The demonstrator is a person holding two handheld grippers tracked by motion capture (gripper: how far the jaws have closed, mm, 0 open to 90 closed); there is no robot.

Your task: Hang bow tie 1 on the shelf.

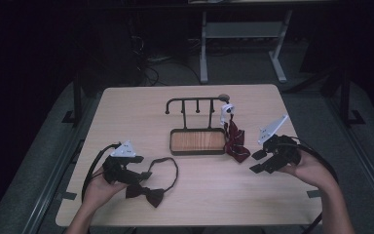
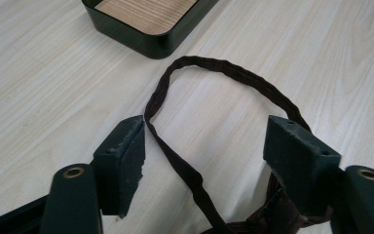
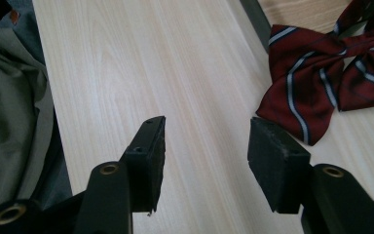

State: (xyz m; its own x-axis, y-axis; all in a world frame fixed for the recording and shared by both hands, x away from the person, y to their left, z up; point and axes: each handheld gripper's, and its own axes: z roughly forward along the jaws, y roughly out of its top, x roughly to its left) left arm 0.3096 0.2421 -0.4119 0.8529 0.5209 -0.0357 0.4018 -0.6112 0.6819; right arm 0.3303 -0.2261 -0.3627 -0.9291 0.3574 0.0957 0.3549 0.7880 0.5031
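Note:
A dark bow tie (image 1: pixel 145 193) lies on the table's near left, its thin strap (image 1: pixel 176 169) looping up toward the stand. My left gripper (image 1: pixel 143 167) is open over that loop, and in the left gripper view (image 2: pixel 204 146) one run of the strap (image 2: pixel 175 156) passes between the jaws, with the knot (image 2: pixel 272 219) low by the right jaw. A maroon striped bow tie (image 1: pixel 236 141) hangs off the right end of the stand and droops onto the table. My right gripper (image 1: pixel 257 161) is open just right of it, holding nothing; its own view (image 3: pixel 207 156) shows this tie (image 3: pixel 321 83) ahead.
A black hook rack (image 1: pixel 195 101) rises from a wood-lined tray (image 1: pixel 197 151) at the table's middle; a corner of the tray (image 2: pixel 146 39) lies just beyond the strap. A white clip (image 1: pixel 227 111) hangs at the rack's right end. Grey cloth (image 3: pixel 9 122) lies past the table edge.

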